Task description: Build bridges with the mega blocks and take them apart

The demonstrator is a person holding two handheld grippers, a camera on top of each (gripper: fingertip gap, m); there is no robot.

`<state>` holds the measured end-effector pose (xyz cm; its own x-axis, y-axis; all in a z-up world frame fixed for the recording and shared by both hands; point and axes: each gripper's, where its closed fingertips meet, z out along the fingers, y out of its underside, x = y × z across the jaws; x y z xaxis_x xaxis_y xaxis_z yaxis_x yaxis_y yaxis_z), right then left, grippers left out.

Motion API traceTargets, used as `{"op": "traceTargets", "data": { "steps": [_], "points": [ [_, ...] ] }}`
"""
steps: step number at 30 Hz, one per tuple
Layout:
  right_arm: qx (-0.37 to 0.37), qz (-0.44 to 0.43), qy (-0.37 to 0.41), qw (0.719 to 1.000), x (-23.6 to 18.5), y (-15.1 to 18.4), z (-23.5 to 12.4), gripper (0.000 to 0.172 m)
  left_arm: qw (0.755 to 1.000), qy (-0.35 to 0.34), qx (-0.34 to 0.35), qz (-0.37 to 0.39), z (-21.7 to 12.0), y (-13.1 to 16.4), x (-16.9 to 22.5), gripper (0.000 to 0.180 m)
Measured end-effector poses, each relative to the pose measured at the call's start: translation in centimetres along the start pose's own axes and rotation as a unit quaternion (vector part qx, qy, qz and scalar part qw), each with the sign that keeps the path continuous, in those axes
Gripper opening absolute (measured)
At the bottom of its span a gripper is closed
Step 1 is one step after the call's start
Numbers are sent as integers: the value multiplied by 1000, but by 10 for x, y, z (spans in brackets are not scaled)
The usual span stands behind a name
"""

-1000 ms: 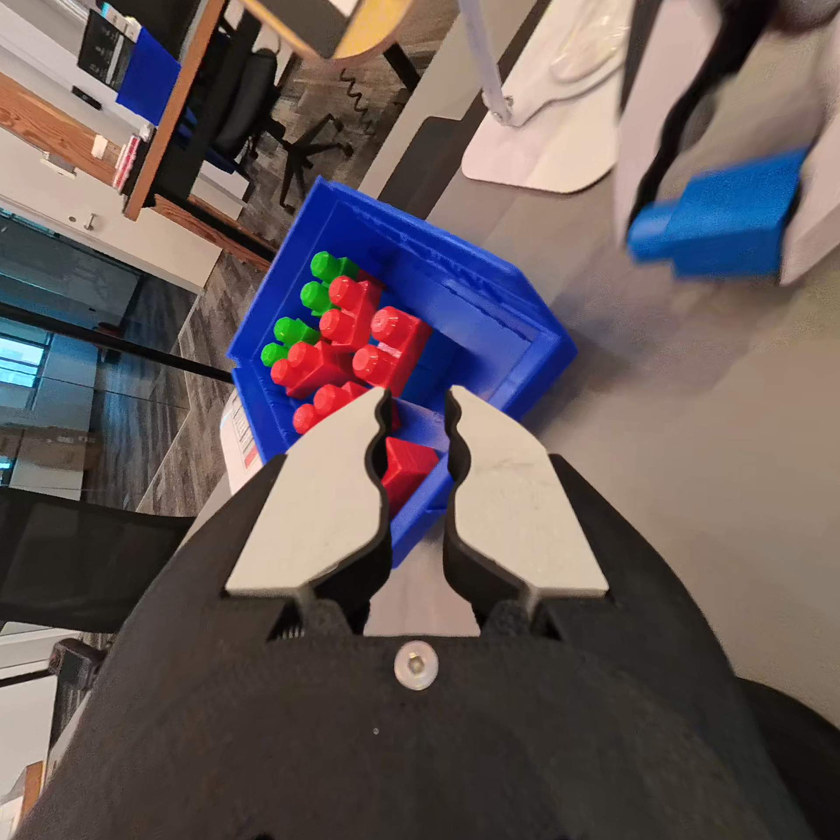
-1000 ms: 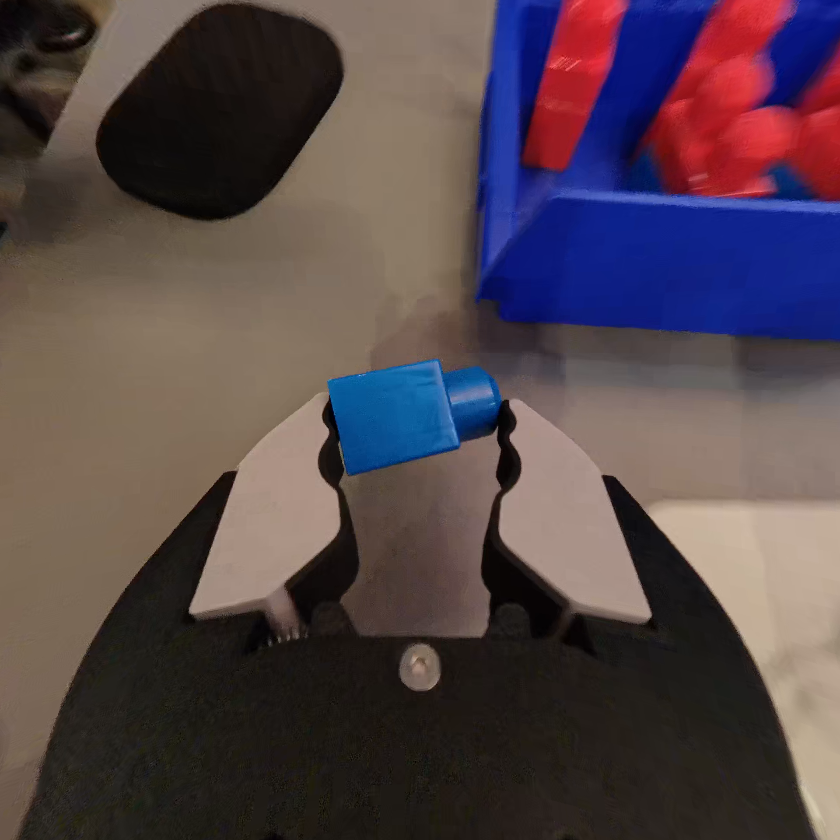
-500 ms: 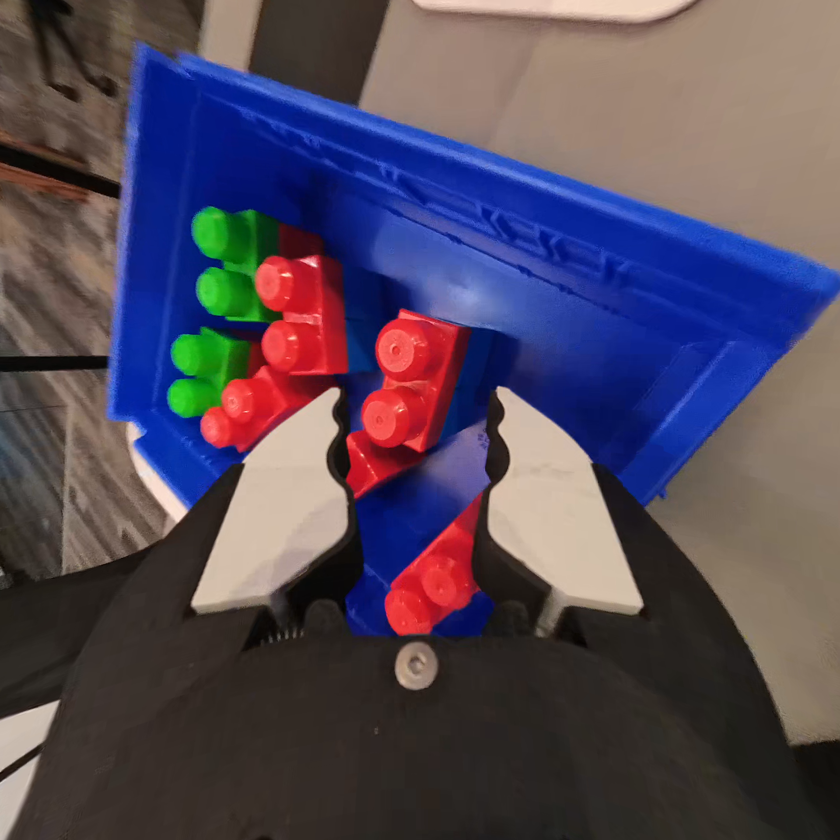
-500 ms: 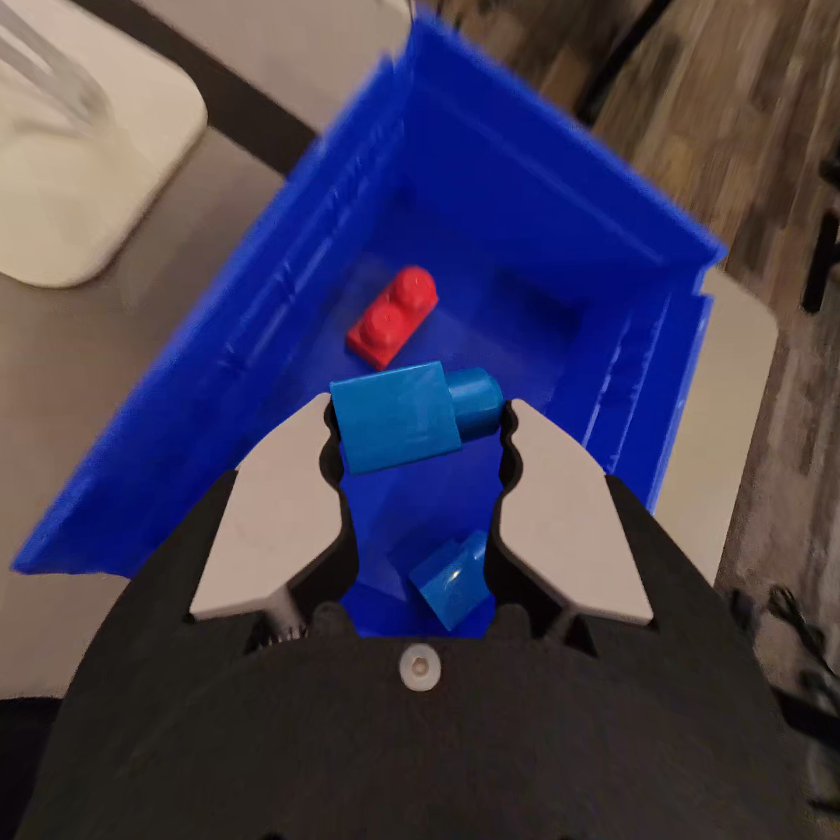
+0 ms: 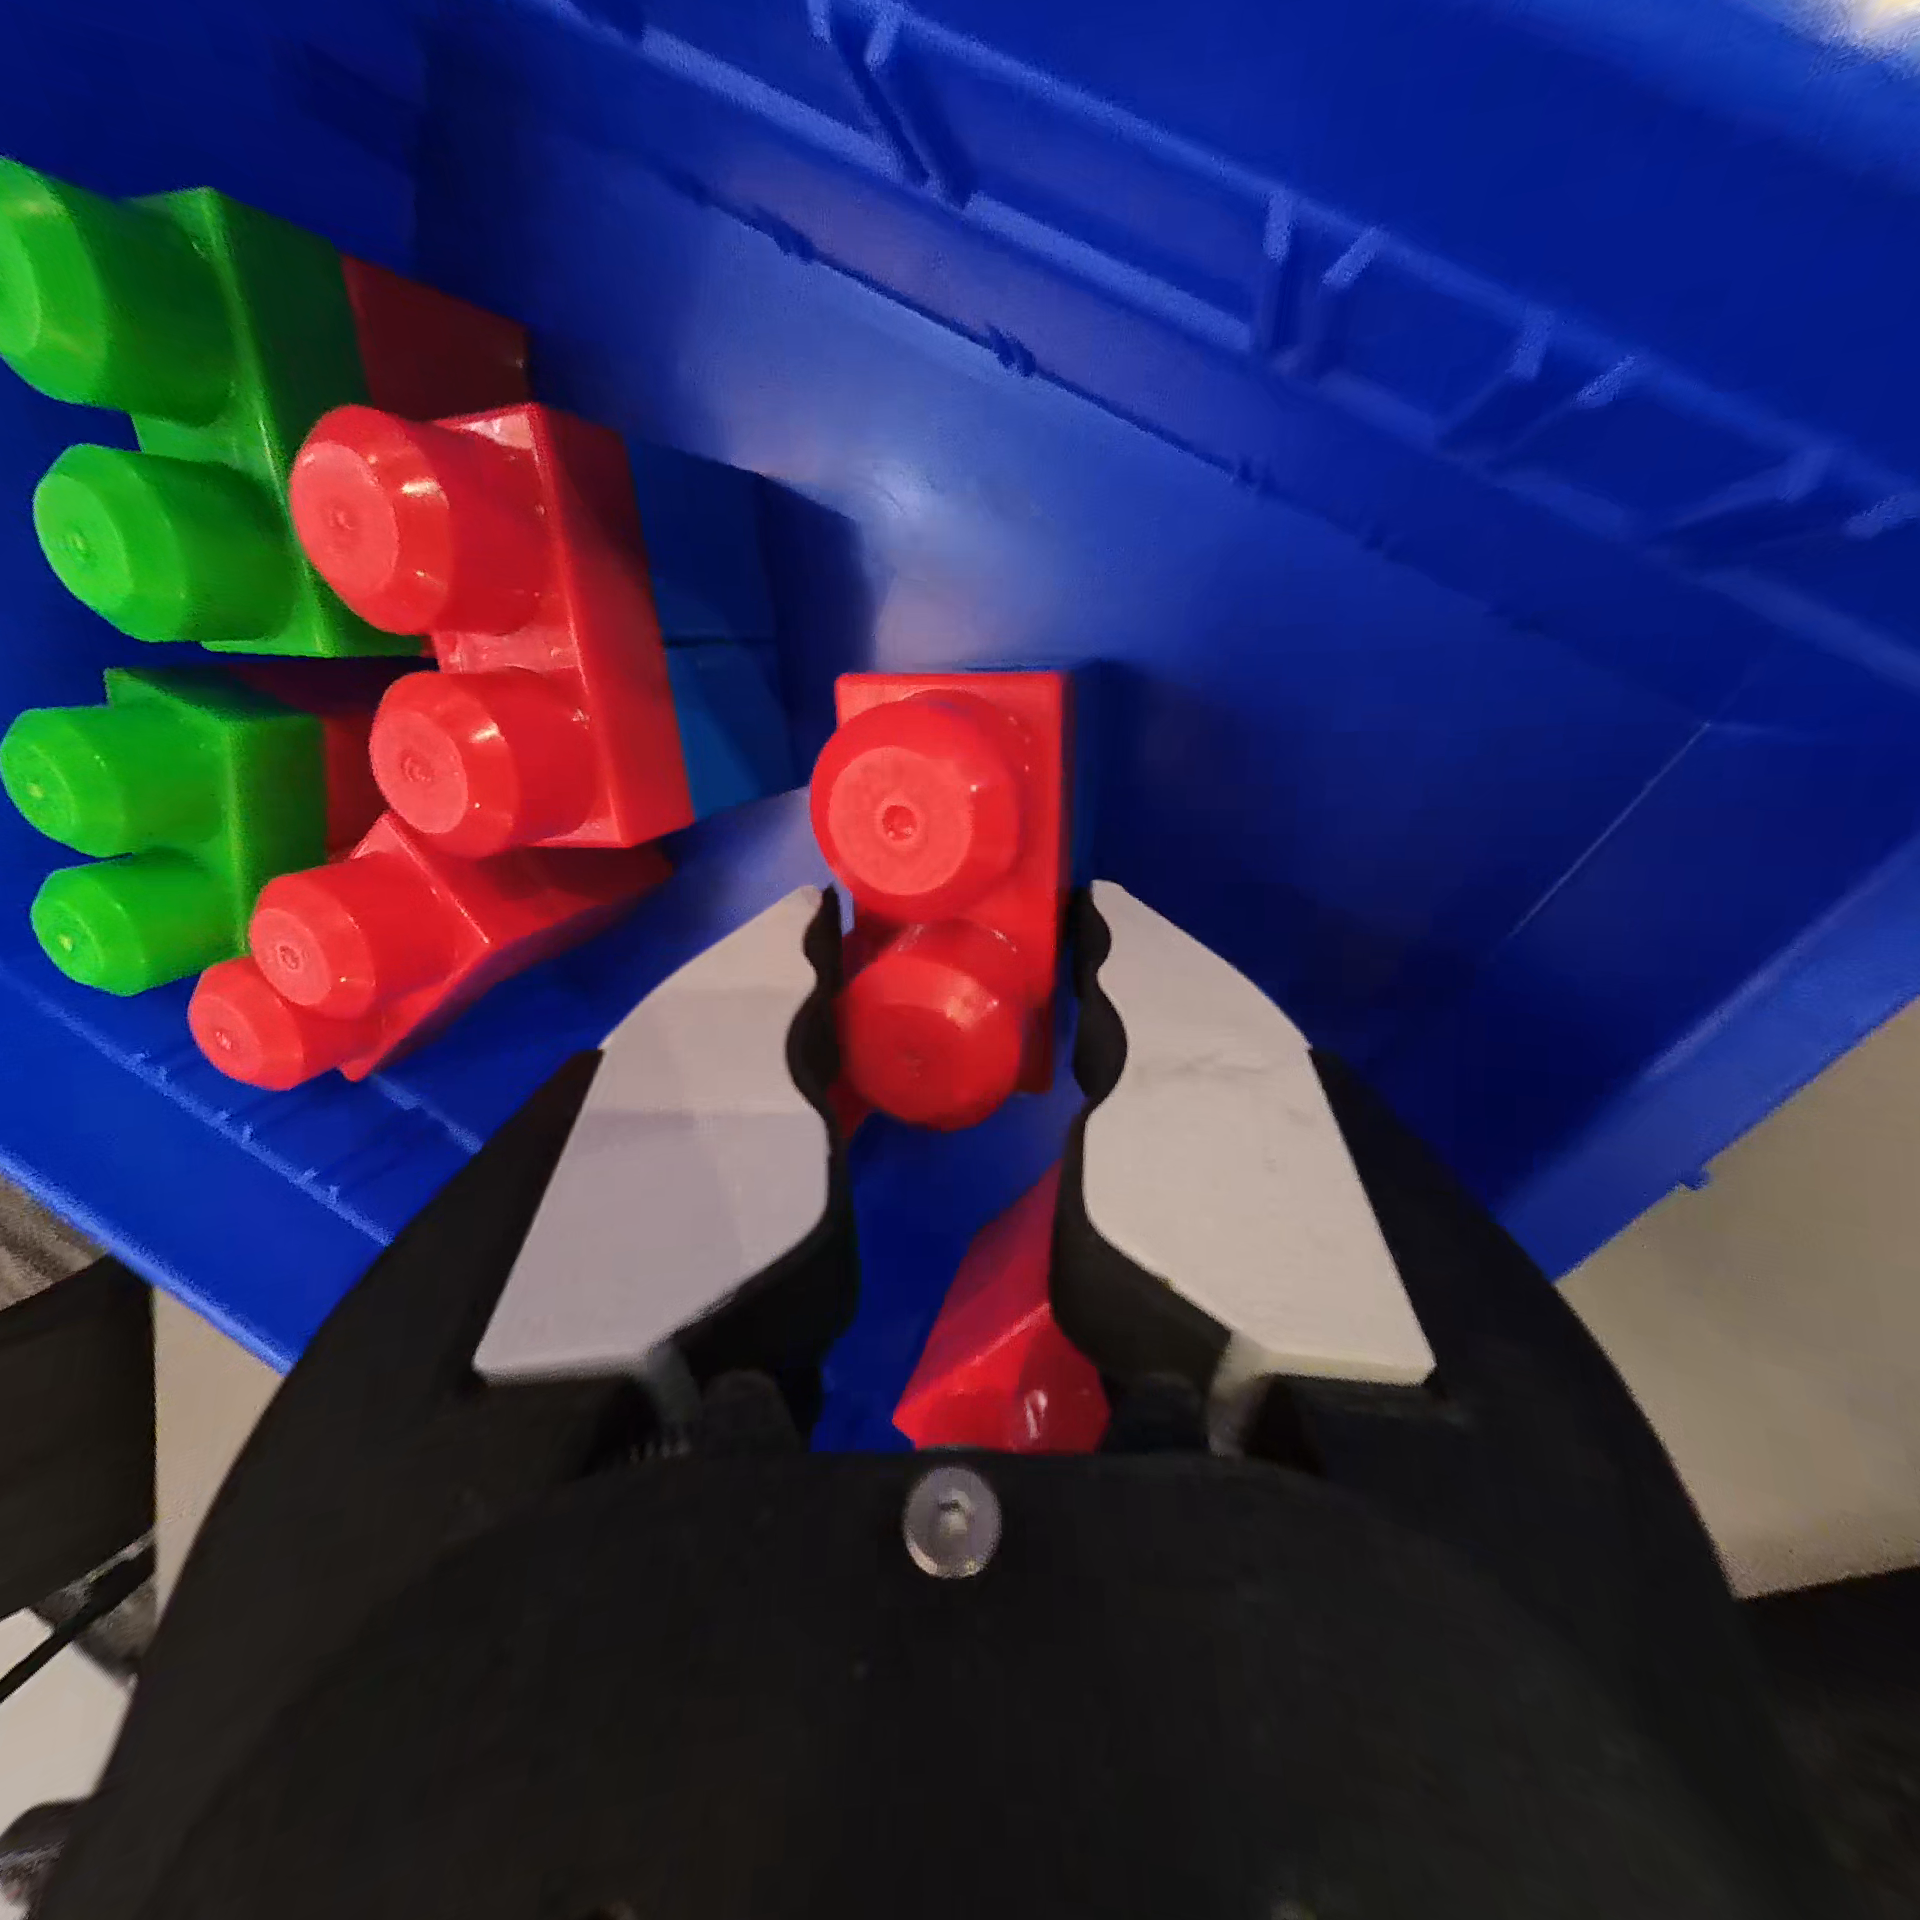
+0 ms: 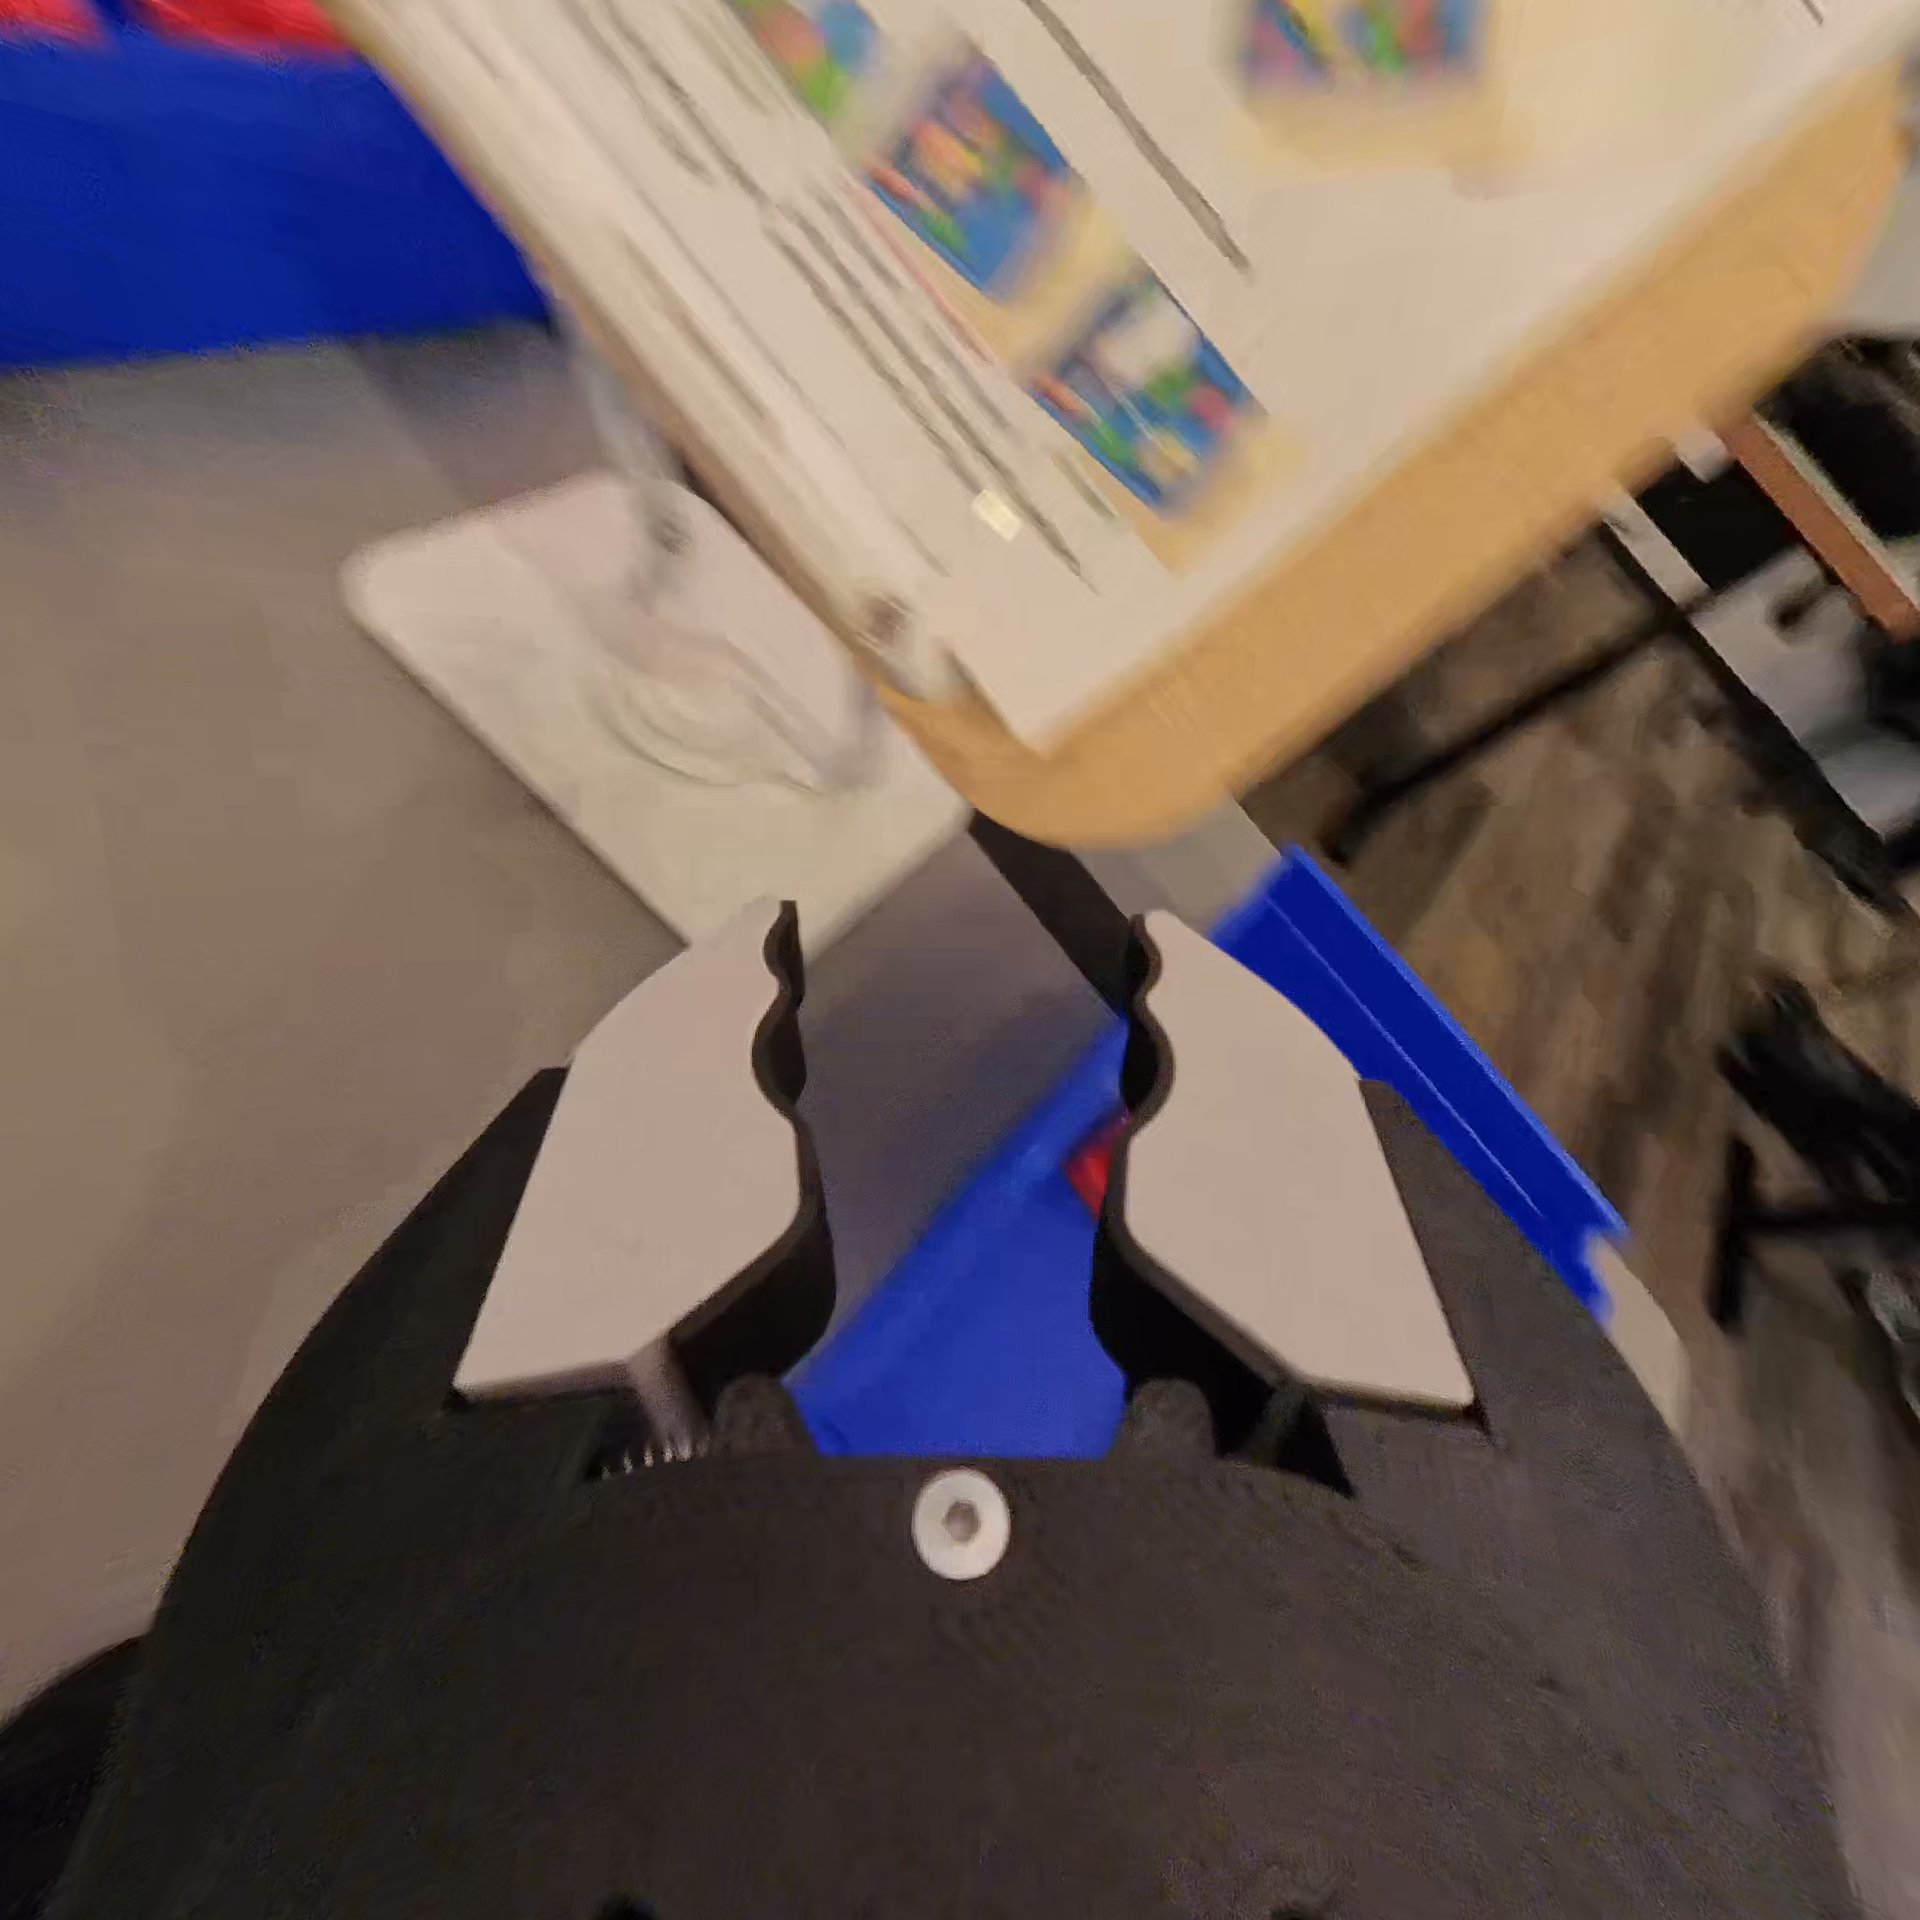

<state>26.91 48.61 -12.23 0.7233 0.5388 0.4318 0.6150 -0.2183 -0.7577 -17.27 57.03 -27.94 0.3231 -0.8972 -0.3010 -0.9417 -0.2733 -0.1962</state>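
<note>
In the left wrist view my left gripper (image 5: 951,935) is down inside a blue bin (image 5: 1351,468). Its fingers stand on either side of a red two-stud block (image 5: 935,821). The left pad is at the block's edge, and a thin sliver of blue shows between the block and the right pad, so the jaws are not pressed on it. Another red block (image 5: 997,1340) lies lower between the fingers. In the right wrist view my right gripper (image 6: 966,966) is open and empty above the rim of a second blue bin (image 6: 1403,1049).
More red blocks (image 5: 499,623) and green blocks (image 5: 177,540) lie at the left of the first bin. The blurred right wrist view shows a white stand base (image 6: 582,644), a tan board with a printed sheet (image 6: 1299,644) overhead, the grey table (image 6: 208,727) and floor at the right. Left tips to right tips: about 50 cm.
My left gripper dropped into the bin, opened wide, then narrowed around the red two-stud block. My right gripper carried a blue block over the second bin, let it go and swung up and away.
</note>
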Motion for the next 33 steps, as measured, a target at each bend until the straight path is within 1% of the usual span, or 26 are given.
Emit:
{"op": "traceTargets", "data": {
  "steps": [1, 3, 5, 7, 8, 10, 11, 12, 14, 16, 18, 19, 21, 23, 24, 25, 26, 27, 28, 29, 30, 31, 32, 33],
  "points": [
    [25, -14, -37, 999, -24, -18, -1, 55, 1000, 0, 13, -2, -5, -3, 1, 36],
    [72, -28, -118, 990, -74, -50, -1, 52, 999, 6, 35, -7, -19, -8, 9, 36],
    [105, -26, -211, 971, -125, -76, 0, 53, 999, -2, 50, -1, -42, -12, 18, 36],
    [127, -25, -284, 950, -166, -97, 2, 54, 997, 0, 73, 9, -68, -20, 35, 36],
    [140, -23, -316, 938, -182, -108, 3, 53, 997, 2, 70, 21, -82, -20, 45, 36],
    [147, -30, -346, 926, -208, -123, 12, 53, 996, 19, 77, 42, -107, -27, 71, 36],
    [144, -38, -361, 921, -221, -128, 17, 56, 996, 24, 70, 56, -117, -30, 84, 35],
    [146, -42, -372, 916, -232, -134, 22, 57, 994, 39, 70, 73, -124, -36, 100, 35],
    [151, -42, -414, 897, -259, -145, 27, 55, 988, 72, 85, 102, -138, -53, 130, 35],
    [131, -41, -442, 886, -280, -146, 36, 57, 984, 77, 89, 133, -145, -68, 149, 35],
    [125, -39, -473, 871, -296, -144, 38, 44, 977, 108, 117, 144, -152, -85, 168, 35],
    [127, -36, -480, 867, -298, -144, 37, 38, 975, 114, 114, 153, -152, -88, 173, 35],
    [126, -46, -479, 867, -298, -140, 37, 36, 975, 111, 104, 164, -150, -91, 174, 35],
    [133, -37, -470, 872, -290, -139, 35, 36, 973, 117, 117, 164, -151, -98, 175, 36],
    [142, -16, -461, 876, -281, -141, 36, 36, 974, 102, 130, 157, -153, -104, 169, 36],
    [155, 21, -459, 874, -271, -145, 35, 36, 975, 84, 146, 143, -156, -110, 162, 39],
    [177, 70, -463, 866, -258, -151, 33, 36, 977, 62, 164, 126, -160, -115, 153, 54],
    [202, 126, -468, 851, -243, -157, 30, 36, 975, 33, 192, 104, -165, -121, 145, 73],
    [228, 184, -476, 829, -228, -163, 26, 36, 971, 6, 225, 84, -171, -127, 139, 82],
    [251, 236, -488, 802, -216, -168, 21, 36, 961, -25, 268, 61, -177, -135, 134, 91],
    [272, 281, -499, 773, -205, -172, 16, 36, 946, -56, 316, 40, -184, -144, 130, 99],
    [285, 318, -505, 750, -198, -174, 14, 36, 933, -86, 348, 31, -188, -150, 130, 102],
    [294, 343, -512, 730, -195, -175, 11, 36, 919, -137, 368, 21, -192, -154, 125, 104],
    [304, 364, -519, 712, -193, -176, 9, 36, 900, -189, 392, 12, -199, -158, 121, 105]
  ]
}}
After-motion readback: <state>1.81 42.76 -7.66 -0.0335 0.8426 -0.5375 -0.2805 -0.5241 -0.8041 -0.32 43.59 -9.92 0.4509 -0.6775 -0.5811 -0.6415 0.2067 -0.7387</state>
